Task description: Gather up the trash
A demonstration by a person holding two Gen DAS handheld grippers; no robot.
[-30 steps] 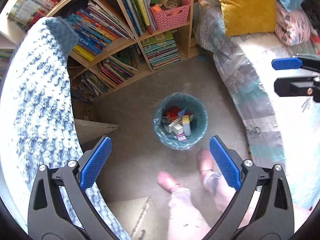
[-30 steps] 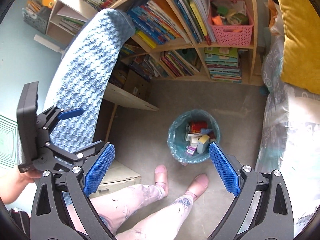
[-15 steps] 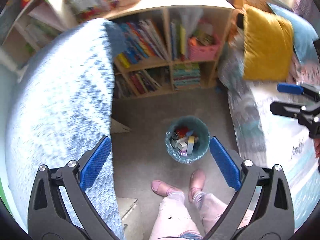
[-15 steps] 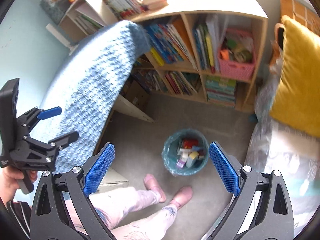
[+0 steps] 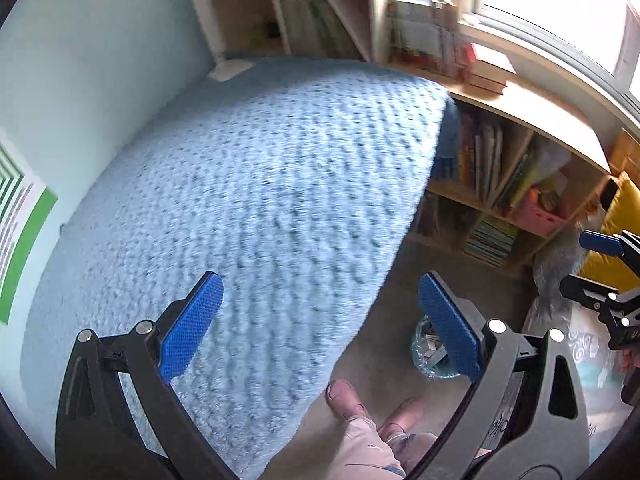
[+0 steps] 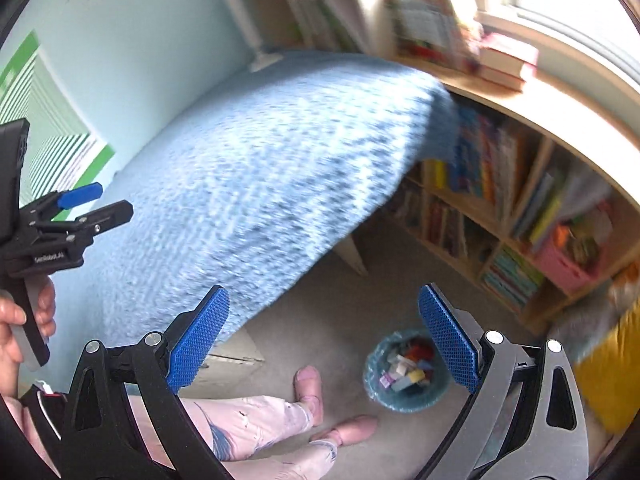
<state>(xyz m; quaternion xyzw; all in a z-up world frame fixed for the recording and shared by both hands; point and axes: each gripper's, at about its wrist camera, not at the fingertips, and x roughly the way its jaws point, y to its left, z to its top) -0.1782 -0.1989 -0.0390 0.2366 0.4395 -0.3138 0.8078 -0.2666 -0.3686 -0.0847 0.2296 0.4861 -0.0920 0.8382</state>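
A small bin lined with a teal bag (image 6: 404,376) stands on the grey carpet, holding several bits of colourful trash. In the left wrist view the bin (image 5: 428,354) is half hidden behind a blue pad. My left gripper (image 5: 320,326) hangs open and empty over a blue knitted blanket (image 5: 256,216). My right gripper (image 6: 324,338) is also open and empty, above the floor and left of the bin. Each gripper shows at the edge of the other's view: the right gripper (image 5: 600,264) at far right, the left gripper (image 6: 86,208) at far left, in a hand.
The knitted blanket (image 6: 256,184) covers a raised surface on the left. A wooden bookshelf (image 6: 516,208) full of books and a pink basket (image 6: 568,260) lines the far wall. A yellow cushion (image 5: 616,232) lies right. The person's legs and pink slippers (image 6: 308,380) stand by the bin.
Both grippers have swung up and to the left. The bin has slid toward the lower right of each view and the blanket now fills the middle. Both stay open.
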